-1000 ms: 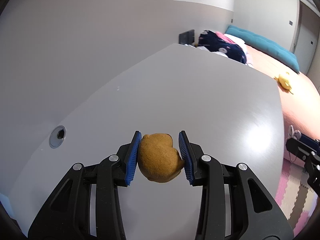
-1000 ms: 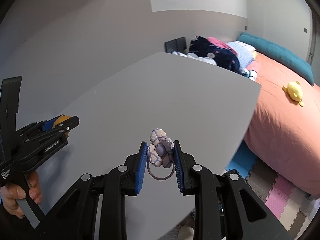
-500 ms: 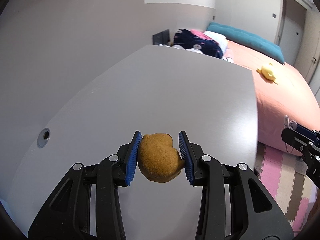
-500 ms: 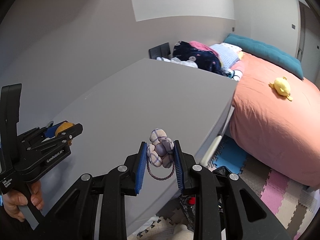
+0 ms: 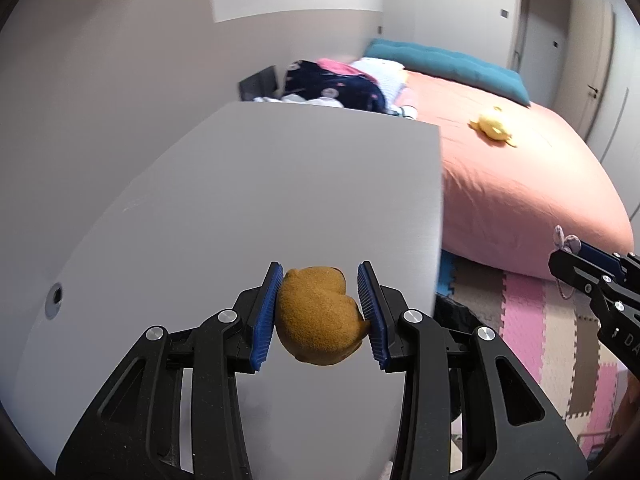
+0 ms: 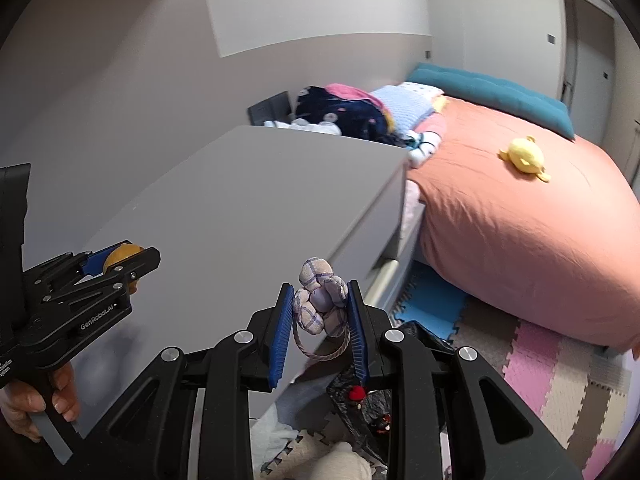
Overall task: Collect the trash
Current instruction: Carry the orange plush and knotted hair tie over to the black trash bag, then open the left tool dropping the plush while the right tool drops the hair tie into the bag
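Left claw point(image 5: 320, 318) is clamped on the brown plush lump point(image 5: 318, 326) above the worktop point(image 5: 280, 184); right claw point(image 6: 320, 320) grips the checked fabric knot point(image 6: 320, 300) past the edge; keep both squeezed, release only above the black bag point(image 6: 360, 400).

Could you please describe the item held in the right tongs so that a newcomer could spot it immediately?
Start at the grey desk beside the salmon-covered bed; the right tongs hang just off its near corner. Clamped between their blue pads is a small checked fabric bundle, pale lilac with a cord loop dangling below, unlike the plain brown lump in the left tongs.
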`<state>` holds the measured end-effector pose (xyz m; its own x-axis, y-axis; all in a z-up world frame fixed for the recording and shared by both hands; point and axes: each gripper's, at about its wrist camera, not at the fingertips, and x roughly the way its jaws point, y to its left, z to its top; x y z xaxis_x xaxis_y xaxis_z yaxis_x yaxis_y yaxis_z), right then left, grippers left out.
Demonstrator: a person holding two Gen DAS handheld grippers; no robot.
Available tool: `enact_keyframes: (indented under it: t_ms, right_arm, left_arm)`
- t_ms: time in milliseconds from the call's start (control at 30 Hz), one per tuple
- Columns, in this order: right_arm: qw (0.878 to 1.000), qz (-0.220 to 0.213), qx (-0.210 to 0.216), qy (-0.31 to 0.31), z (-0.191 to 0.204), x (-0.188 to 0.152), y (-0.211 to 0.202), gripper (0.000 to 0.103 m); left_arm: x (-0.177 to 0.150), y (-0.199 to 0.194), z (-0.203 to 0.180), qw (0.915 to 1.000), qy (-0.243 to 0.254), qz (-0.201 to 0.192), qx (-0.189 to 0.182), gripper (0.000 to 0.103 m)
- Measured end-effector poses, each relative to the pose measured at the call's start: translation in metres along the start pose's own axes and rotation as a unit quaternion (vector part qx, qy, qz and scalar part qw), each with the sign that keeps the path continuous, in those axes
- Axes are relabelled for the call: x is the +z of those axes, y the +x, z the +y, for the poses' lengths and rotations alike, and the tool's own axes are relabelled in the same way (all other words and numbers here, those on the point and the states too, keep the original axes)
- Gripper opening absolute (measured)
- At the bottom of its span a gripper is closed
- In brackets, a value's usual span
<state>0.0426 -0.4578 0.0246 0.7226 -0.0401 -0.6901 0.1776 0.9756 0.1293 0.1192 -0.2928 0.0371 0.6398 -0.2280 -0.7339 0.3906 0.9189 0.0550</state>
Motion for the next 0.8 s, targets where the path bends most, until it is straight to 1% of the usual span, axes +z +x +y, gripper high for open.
enact_keyframes:
  t_ms: [467, 800]
  right_arm:
    - [0.998, -0.003, -0.041, 0.054, -0.075, -0.014, -0.014, 0.028]
    - [0.992, 0.003, -0.077, 0.097, -0.129, -0.031, -0.020, 0.028]
  left_arm:
    - [0.009, 0.012, -0.079, 0.9976, 0.053, 0.011, -0.044, 0.039]
    - [0.006, 0.024, -0.131, 0.9920, 0.096, 0.025, -0.079, 0.039]
